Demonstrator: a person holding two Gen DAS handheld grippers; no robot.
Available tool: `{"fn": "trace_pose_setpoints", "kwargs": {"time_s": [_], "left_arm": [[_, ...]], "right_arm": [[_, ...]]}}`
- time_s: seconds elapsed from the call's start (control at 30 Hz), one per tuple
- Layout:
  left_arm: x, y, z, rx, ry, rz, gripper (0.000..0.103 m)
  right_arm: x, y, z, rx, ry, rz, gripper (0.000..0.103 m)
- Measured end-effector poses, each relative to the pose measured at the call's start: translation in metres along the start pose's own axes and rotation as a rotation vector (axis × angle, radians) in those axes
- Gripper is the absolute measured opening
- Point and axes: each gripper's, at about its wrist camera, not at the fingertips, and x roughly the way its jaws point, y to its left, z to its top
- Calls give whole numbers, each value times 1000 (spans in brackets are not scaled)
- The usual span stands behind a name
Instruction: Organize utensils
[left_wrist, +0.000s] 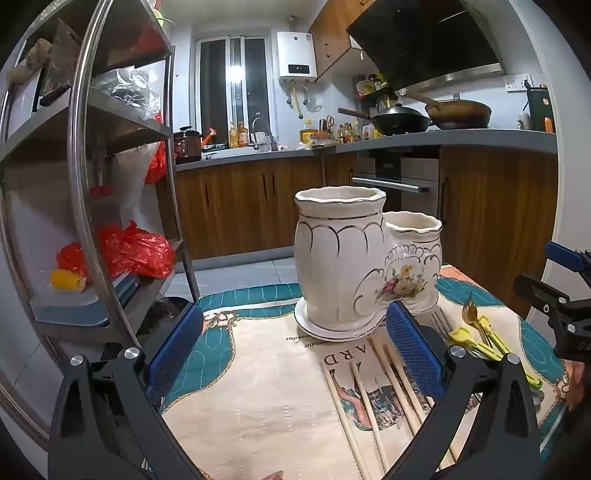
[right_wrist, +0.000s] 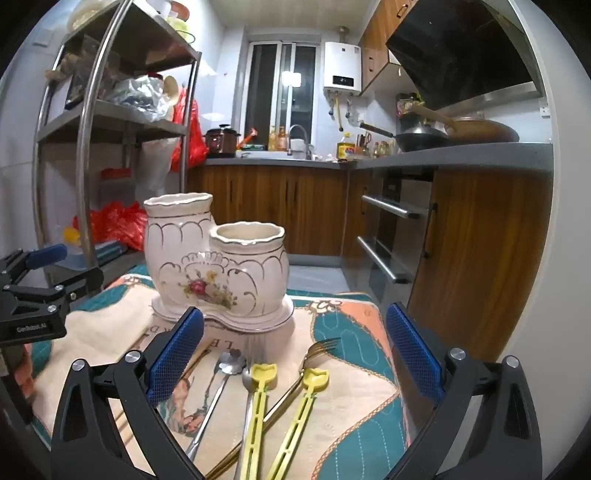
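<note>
Both sets of jaws stand wide and hold nothing: the left gripper (left_wrist: 295, 354) hangs over the chopsticks (left_wrist: 373, 398), the right gripper (right_wrist: 295, 354) over the cutlery. All utensils lie loose on the cloth-covered tabletop (right_wrist: 347, 417), in front of the white twin-cup ceramic holder (right_wrist: 218, 266), which is empty as far as its rims show.

From left to right in the right wrist view: a flower-ended steel spoon (right_wrist: 218, 384), a plain steel spoon (right_wrist: 248, 391), two yellow plastic picks (right_wrist: 258, 410) and a gold fork (right_wrist: 314, 354) crossing under them.

Handling, by judgement: the metal pieces are stiff, thin and slippery, so grip mid-handle, across the flat. The plastic picks are light and may flex. The chopsticks are light and roll easily. The holder is fragile (avoid knocking its rim).

Only the left wrist view shows the chopsticks clearly; only the right wrist view shows the spoons in full.
</note>
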Motion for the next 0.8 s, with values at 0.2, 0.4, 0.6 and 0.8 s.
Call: {"fn": "trace_pose_setpoints", "kwargs": {"time_s": [0.2,0.4,0.6,0.8], "left_arm": [[-1,-1,0,4,1,-4,98],[0,-4,-1,2,7,-6,98],[0,-3,-1,0,5,-8,98],[0,-3,-1,0,5,-10,98]], "right_arm": [[3,2,0,-26,1,-5,98],[2,1,0,-24,5,-5,98],[1,1,0,-19,5,-6,98],[0,1,0,-19,5,-6,98]]}}
